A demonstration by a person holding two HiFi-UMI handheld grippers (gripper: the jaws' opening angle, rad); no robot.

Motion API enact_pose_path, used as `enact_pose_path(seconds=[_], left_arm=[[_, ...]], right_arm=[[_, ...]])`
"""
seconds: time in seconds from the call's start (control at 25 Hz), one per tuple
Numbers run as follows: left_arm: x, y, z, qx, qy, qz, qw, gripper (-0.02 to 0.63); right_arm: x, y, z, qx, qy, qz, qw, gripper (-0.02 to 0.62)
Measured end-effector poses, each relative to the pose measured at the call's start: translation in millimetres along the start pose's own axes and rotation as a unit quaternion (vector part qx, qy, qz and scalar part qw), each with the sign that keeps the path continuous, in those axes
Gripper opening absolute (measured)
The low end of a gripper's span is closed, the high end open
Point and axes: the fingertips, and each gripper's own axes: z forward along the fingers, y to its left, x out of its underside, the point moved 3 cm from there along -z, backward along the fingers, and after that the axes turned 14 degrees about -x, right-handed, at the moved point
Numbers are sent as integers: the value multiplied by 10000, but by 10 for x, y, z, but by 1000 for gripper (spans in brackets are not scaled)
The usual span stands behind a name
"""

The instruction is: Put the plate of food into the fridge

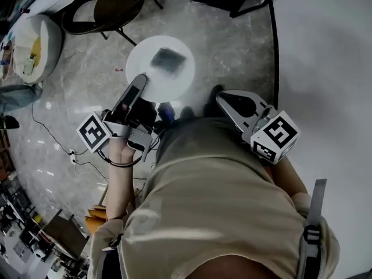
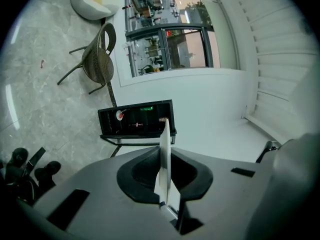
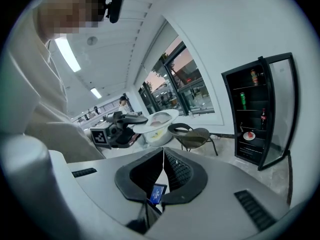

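While it rides level above the marble floor (image 1: 70, 97), the plate (image 1: 138, 63) is not yet near any shelf. It sits out ahead of the person, with a dark square of food (image 1: 168, 60) resting near its middle. The left tongs (image 1: 139, 85) pinch its near rim. The left gripper view shows the rim as a thin white strip clamped between the two jaws. An edge hold like this probably keeps the jaws clear of the food and lets the plate slide in flat.

The right tongs (image 1: 226, 99) hang beside the person's right side, pressed together on nothing. They look to be kept back and free, perhaps to handle the door.

Farther off stands the black fridge (image 3: 255, 109), its glass door (image 3: 281, 109) already swung open, which explains why both hands can stay as they are. Bottles and a can stand on its upper shelves, and a small dish (image 3: 249, 135) sits low down. A dark chair (image 1: 110, 7) stands on the far left of the floor, away from the likely path. My judgement is that the carrying stage is under way, with the walk to the fridge and the placing not yet done.
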Motion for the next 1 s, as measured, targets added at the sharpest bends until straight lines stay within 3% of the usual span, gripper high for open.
enact_pose_path(seconds=[0.48, 1.0], left_arm=[[225, -247, 499, 21, -25, -32, 10000, 23], [739, -394, 1013, 57, 47, -224, 9997, 23]], right_arm=[[-100, -442, -268, -104, -29, 43, 9999, 21], [-199, -893, -719, -215, -125, 115, 9996, 21]])
